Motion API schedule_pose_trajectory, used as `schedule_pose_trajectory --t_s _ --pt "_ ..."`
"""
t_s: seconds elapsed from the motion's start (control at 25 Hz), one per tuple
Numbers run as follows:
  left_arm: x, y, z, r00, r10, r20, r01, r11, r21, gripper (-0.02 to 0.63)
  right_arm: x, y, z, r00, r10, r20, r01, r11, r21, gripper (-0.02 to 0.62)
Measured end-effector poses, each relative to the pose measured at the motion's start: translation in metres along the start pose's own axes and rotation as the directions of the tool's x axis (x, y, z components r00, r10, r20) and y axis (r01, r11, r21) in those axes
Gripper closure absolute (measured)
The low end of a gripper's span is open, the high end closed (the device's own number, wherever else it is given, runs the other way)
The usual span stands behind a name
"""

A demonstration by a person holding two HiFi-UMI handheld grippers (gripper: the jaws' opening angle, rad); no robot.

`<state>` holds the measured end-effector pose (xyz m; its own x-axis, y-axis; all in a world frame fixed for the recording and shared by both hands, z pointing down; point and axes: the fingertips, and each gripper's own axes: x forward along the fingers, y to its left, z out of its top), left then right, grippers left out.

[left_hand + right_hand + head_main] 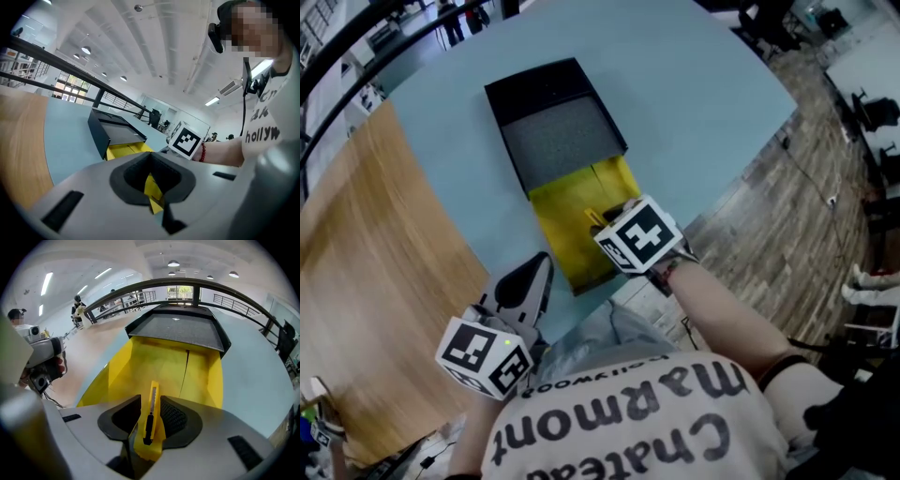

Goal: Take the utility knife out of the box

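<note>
1. Noted knife [150, 427] inside the yellow tray [159, 362], near its open end, standing on edge between the jaws of the right gripper [149, 401].
2. Jaws spread wide, pads not pressing: knife not gripped. Judged placed astride it for a pinch across the flat sides.
3. Long axis along the tray, front end toward the black sleeve [178, 331], butt toward the person.
4. Left gripper [151, 176] clamped on a yellow strip [153, 190], probably the tray's edge, apparently to steady the box.
</note>
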<state>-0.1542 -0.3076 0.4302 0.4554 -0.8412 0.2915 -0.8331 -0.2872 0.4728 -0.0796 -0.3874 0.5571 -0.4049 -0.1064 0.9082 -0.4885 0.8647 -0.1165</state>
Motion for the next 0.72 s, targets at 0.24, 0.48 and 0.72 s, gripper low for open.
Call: schedule_pose_trajectory --t_s 0.24,0.48,0.72 --pt "-0.004 -0.006 0.004 1.000 0.006 0.011 -0.006 1.000 0.018 0.604 0.006 -0.005 -0.005 0.999 -0.046 -0.019 0.046 0.999 -0.014 0.482" --pt "-0.012 -0.010 0.006 0.999 0.023 0.023 -0.024 0.999 0.029 0.604 0.003 -0.009 -0.008 1.000 -0.026 0.006 0.026 0.998 0.058 0.508" --pt "-0.027 -0.011 0.001 0.999 0.039 0.032 -0.040 0.998 0.038 0.604 0.003 -0.005 -0.005 0.999 -0.048 0.014 0.047 0.998 0.035 0.508"
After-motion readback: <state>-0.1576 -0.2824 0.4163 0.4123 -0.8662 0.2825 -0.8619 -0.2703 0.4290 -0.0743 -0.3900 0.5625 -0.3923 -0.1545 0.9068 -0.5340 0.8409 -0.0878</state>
